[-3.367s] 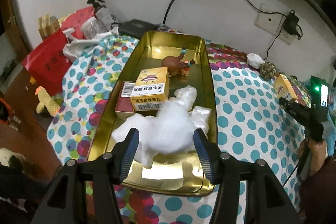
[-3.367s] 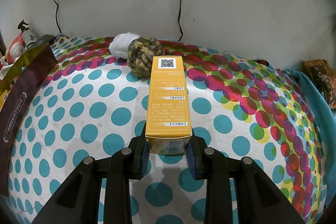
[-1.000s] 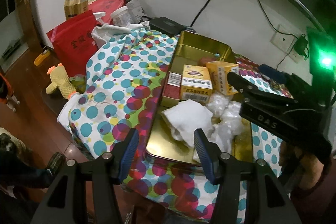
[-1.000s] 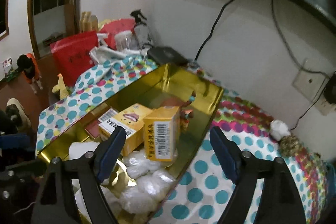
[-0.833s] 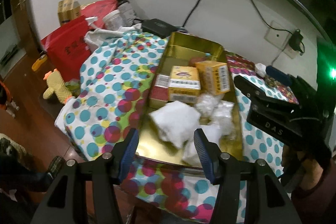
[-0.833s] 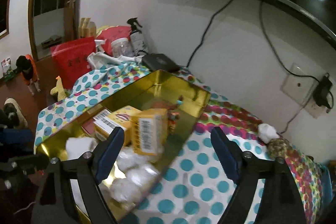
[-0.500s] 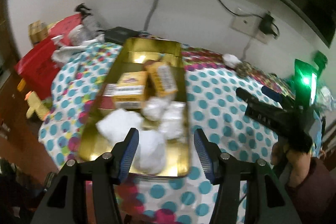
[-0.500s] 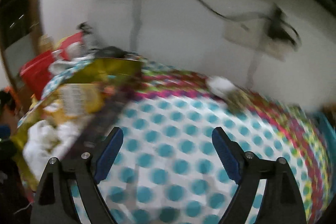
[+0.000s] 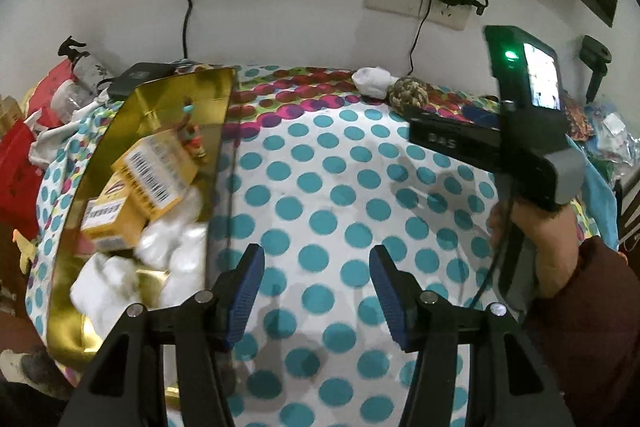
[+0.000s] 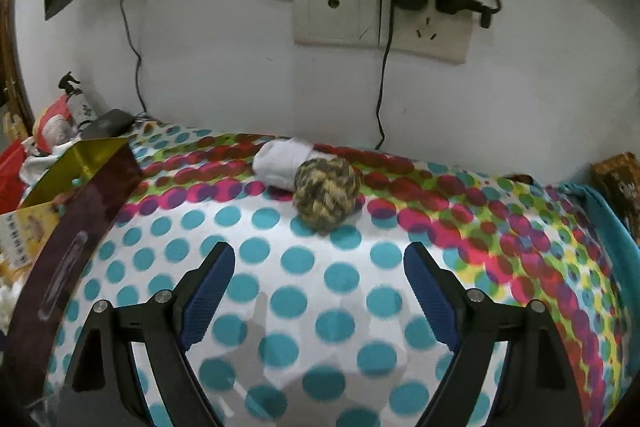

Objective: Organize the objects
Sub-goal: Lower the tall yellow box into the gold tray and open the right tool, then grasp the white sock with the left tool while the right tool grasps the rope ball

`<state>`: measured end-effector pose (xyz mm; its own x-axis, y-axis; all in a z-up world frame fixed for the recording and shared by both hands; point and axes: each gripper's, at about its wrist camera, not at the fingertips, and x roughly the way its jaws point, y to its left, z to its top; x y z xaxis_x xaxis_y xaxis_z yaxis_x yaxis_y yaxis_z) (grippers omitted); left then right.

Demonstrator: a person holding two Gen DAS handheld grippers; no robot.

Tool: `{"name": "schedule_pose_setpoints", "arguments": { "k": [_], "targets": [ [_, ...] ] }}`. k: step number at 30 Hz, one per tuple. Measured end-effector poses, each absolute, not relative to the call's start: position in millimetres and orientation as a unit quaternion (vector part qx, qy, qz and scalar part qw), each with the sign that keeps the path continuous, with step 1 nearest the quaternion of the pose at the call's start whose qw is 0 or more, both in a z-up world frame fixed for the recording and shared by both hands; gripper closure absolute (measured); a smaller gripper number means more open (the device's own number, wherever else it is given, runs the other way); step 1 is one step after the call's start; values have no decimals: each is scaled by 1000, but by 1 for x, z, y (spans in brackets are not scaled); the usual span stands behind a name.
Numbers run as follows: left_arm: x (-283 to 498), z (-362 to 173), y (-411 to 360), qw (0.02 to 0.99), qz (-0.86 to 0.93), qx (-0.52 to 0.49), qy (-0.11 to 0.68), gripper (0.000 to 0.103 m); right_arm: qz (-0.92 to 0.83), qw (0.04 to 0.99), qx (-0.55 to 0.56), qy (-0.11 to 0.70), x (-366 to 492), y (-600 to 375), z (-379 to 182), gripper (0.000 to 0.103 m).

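A braided rope ball (image 10: 325,195) lies on the polka-dot cloth near the wall, touching a white rolled cloth (image 10: 282,160) behind it. Both also show in the left wrist view, the ball (image 9: 409,93) and the cloth (image 9: 372,81). My right gripper (image 10: 319,287) is open and empty, a short way in front of the ball. My left gripper (image 9: 316,283) is open and empty over the cloth. The gold tray (image 9: 176,99) at the left holds yellow boxes (image 9: 154,173), white cotton wads (image 9: 172,247) and a small brown toy (image 9: 192,137).
The tray's dark outer wall (image 10: 76,239) stands at the left of the right wrist view. A wall socket with plugged chargers (image 10: 380,11) and hanging cables is behind the table. Bags and bottles (image 9: 44,99) crowd the far left. A brown packet (image 10: 618,183) lies at the right edge.
The right gripper let go of the yellow box in the tray, then swung right to face the rope ball. The left gripper turned right from the tray to the open cloth.
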<state>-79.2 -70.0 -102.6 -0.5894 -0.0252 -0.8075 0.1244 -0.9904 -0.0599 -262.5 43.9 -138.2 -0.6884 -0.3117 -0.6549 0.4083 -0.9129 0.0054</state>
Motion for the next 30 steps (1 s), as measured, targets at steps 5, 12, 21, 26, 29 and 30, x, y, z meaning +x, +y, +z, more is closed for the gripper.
{"name": "schedule_pose_setpoints", "arguments": {
  "k": [5,12,21,26,29,30],
  "targets": [
    [-98,-108,-73,48,-886,457,64,47,-914,185,352,83,-290,32,-148,18],
    [-127,-109,-76,59,-886,455,60,47,-911,181,369,37,-323,35,-147,18],
    [-193,-97,-77,36,-893,448,25,47,-901,189,391,2,-338,39,-154,37],
    [-227,-94,-80,25,-891,453,6,47,-882,212,420,-19,-348,40,-163,51],
    [-247,-102,-77,1,-888,460,-5,47,-880,219,422,-23,-348,39,-164,56],
    [-255,-106,-76,-2,-886,464,-4,47,-879,220,422,-23,-348,40,-163,56]
  ]
}}
